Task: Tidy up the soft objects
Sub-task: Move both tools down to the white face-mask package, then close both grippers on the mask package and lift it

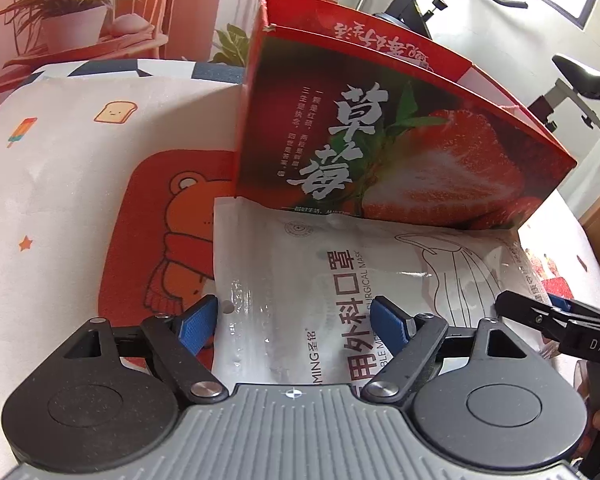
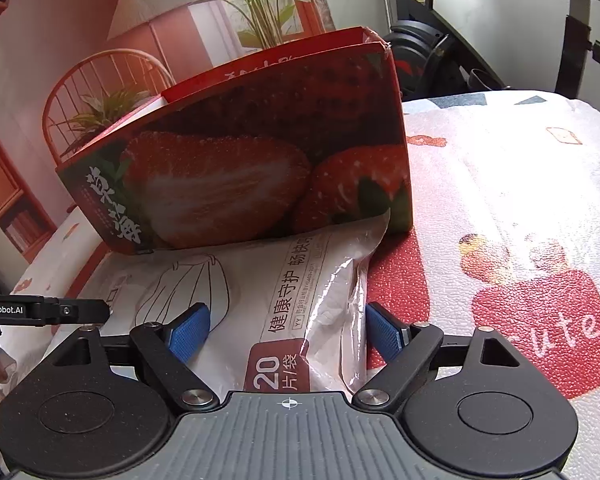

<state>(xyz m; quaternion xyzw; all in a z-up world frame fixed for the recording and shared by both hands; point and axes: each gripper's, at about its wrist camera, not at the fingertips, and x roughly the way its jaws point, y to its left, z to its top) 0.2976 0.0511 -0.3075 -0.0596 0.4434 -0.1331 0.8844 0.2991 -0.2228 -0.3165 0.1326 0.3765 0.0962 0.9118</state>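
A white plastic pack of surgical masks [image 1: 340, 280] lies flat on the table, its far edge against the base of a red strawberry box [image 1: 400, 148]. My left gripper [image 1: 296, 320] is open, its blue pads either side of the pack's near left part. My right gripper [image 2: 288, 330] is open over the pack's right end [image 2: 300, 300], the pads apart around its crinkled corner. The box [image 2: 240, 160] stands open-topped just behind the pack. The right gripper's black finger shows in the left wrist view [image 1: 540, 314], and the left one's in the right wrist view [image 2: 60, 312].
The table wears a white cartoon-print cloth [image 1: 40, 200] with an orange bear patch [image 1: 160, 240] and a red patch [image 2: 540, 320]. Exercise equipment [image 2: 440, 48] stands behind the table. A plant-and-chair backdrop [image 1: 72, 12] hangs at the back.
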